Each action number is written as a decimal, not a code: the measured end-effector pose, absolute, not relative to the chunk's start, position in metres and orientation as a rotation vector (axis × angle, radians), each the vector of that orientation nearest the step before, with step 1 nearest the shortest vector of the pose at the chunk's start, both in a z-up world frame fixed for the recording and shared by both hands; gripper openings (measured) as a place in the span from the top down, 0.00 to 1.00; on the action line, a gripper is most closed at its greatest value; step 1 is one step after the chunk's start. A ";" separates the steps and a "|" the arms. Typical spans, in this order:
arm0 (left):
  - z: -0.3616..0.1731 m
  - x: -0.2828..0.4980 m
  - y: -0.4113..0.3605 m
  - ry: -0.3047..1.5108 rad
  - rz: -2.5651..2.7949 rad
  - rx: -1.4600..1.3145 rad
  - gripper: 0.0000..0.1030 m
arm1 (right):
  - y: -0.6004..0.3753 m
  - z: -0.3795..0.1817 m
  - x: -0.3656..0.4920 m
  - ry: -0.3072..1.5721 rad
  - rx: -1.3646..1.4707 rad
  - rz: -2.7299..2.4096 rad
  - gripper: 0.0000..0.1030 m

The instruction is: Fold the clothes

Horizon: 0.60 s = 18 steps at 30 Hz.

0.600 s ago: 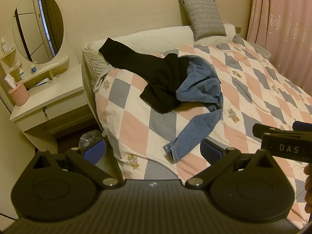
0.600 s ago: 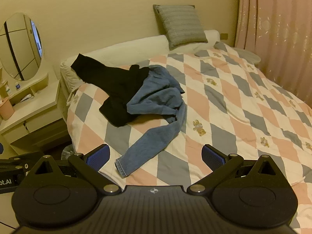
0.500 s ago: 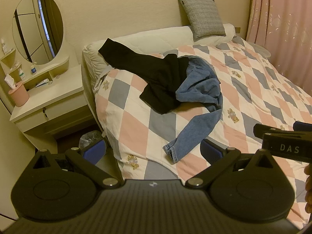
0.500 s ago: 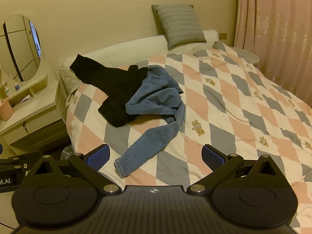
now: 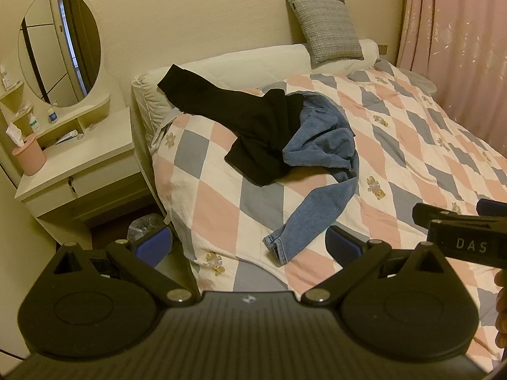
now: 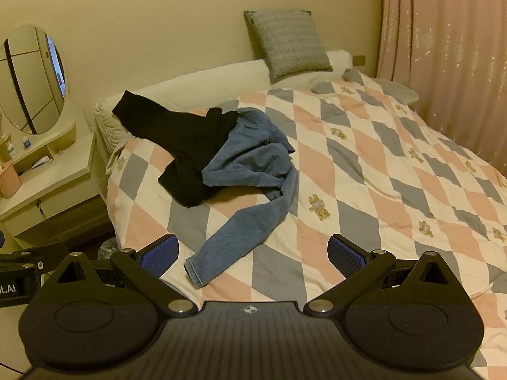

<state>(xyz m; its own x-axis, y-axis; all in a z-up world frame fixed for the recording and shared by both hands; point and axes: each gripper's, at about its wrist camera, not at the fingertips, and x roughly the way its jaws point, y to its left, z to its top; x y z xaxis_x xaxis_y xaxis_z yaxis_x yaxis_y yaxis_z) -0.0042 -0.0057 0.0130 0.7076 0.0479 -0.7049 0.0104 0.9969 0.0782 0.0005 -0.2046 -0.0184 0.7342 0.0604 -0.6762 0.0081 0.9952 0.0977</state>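
Observation:
A crumpled pair of blue jeans (image 5: 323, 145) (image 6: 253, 161) lies on the checked quilt (image 5: 412, 145) (image 6: 380, 164), one leg stretching toward the near bed edge with its cuff (image 5: 277, 247) (image 6: 193, 269) close to me. A black garment (image 5: 247, 123) (image 6: 187, 139) overlaps the jeans on the left, reaching up onto the white headboard cushion. My left gripper (image 5: 248, 247) is open and hangs before the bed's near corner, nothing between its blue pads. My right gripper (image 6: 253, 255) is open too, just short of the jean cuff, and shows at the right edge of the left wrist view.
A white dressing table (image 5: 79, 158) (image 6: 47, 183) with an oval mirror, bottles and a pink tissue holder (image 5: 28, 158) stands left of the bed. A grey cushion (image 5: 326, 28) (image 6: 286, 42) leans on the wall. Pink curtains (image 5: 459, 41) (image 6: 443, 57) hang at the right. A bin (image 5: 142, 228) sits on the floor.
Both views have shifted very slightly; the clothes lie as before and both grippers stay open.

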 end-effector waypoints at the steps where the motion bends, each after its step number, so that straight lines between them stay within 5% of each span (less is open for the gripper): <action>1: 0.013 -0.004 -0.006 0.783 0.019 0.079 0.01 | -0.204 -0.018 0.000 0.744 0.097 0.027 0.00; 18: 0.014 -0.009 0.004 0.765 0.007 0.085 0.01 | -0.194 -0.014 -0.018 0.719 0.116 0.006 0.00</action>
<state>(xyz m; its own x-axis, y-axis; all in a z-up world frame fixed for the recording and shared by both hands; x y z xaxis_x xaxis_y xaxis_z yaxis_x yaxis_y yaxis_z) -0.0094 0.0044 0.0143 0.7217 0.0371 -0.6912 0.0246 0.9966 0.0791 -0.0181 -0.1936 -0.0135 0.7528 0.0456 -0.6566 0.0344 0.9935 0.1083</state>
